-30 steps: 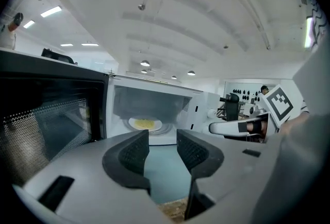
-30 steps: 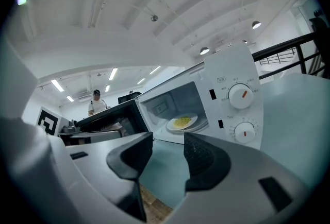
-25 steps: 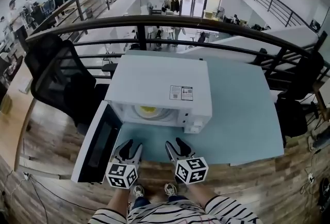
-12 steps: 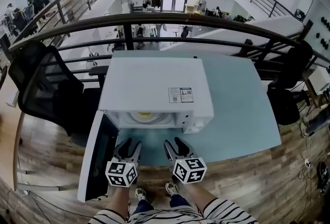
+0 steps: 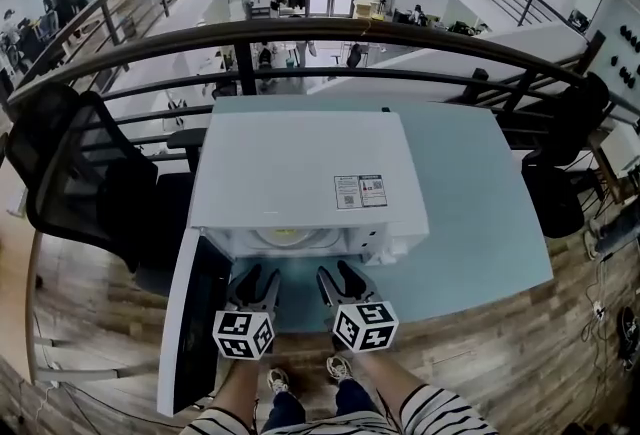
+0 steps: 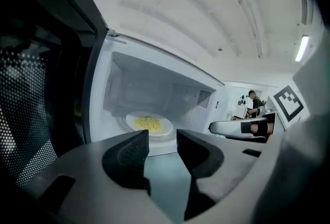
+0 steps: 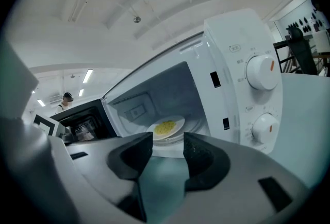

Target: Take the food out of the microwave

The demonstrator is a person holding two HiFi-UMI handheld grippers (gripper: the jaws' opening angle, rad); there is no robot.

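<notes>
A white microwave (image 5: 300,178) stands on the pale blue table (image 5: 470,213) with its door (image 5: 195,313) swung open to the left. Inside, a white plate (image 6: 149,126) of yellow food (image 7: 165,127) rests on the turntable. My left gripper (image 5: 256,285) and right gripper (image 5: 342,281) hover side by side just in front of the cavity opening, both open with nothing between the jaws. In the left gripper view the left gripper (image 6: 162,140) aims at the plate; in the right gripper view the right gripper (image 7: 167,145) does the same. Neither touches the plate.
The microwave's two dials (image 7: 262,72) sit on the panel right of the cavity. A black office chair (image 5: 90,183) stands left of the table. A dark railing (image 5: 320,33) runs behind the table. Bare tabletop lies right of the microwave.
Both grippers have moved forward toward the microwave opening. The head view has shifted so less of the plate shows under the microwave's top.
</notes>
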